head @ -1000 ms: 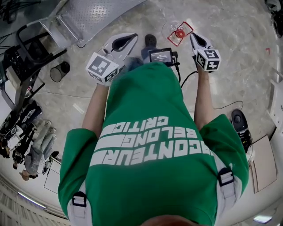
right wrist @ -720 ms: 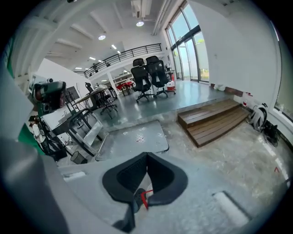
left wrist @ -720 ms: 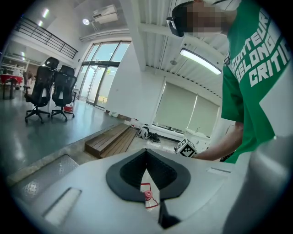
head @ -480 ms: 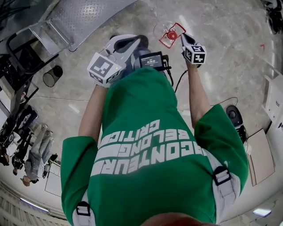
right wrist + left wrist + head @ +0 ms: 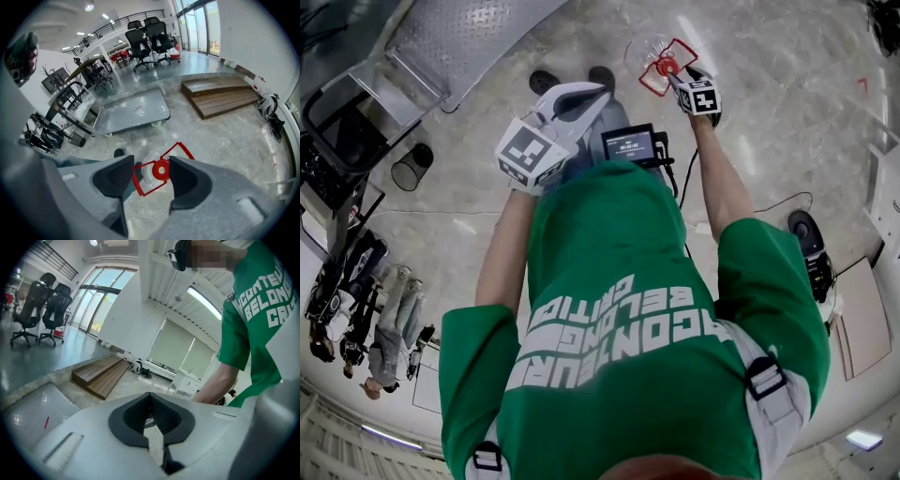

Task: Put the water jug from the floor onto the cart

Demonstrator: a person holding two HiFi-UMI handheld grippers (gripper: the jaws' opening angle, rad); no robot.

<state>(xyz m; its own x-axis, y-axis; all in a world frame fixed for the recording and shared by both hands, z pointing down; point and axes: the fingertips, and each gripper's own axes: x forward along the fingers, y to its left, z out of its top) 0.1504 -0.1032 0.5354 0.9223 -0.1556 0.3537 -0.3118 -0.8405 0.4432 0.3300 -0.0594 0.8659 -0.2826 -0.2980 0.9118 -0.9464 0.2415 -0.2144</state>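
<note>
Head view gives me one water jug [image 5: 661, 61] at about one o'clock, standing on the pale marbled floor just beyond my right gripper [image 5: 673, 77]. There is one cart [image 5: 459, 28], up at eleven o'clock, a flat metal deck with a tube handle. I count two grippers, two dark shoes [image 5: 542, 81] at twelve o'clock, and one small black bin [image 5: 411, 167] at nine o'clock. My left gripper [image 5: 596, 92] is held in front of my chest, well apart from the jug. In the left gripper view my left gripper [image 5: 150, 401] has its dark pads pressed together with nothing between them. In the right gripper view my right gripper [image 5: 151, 161] has its jaws apart; they have just been opening. The jug [image 5: 149, 174] shows in the gap below them, and the pads do not press on it. The jug has a clear body that is hard to make out against the floor. It carries a round red cap and a thin red angular handle frame that spreads to both sides of the cap. The cart [image 5: 136, 110] lies at twelve o'clock from the jug with bare floor between. One low wooden platform [image 5: 218, 96] sits at two o'clock. Two black office chairs [image 5: 150, 35] stand at twelve o'clock, far back.
</note>
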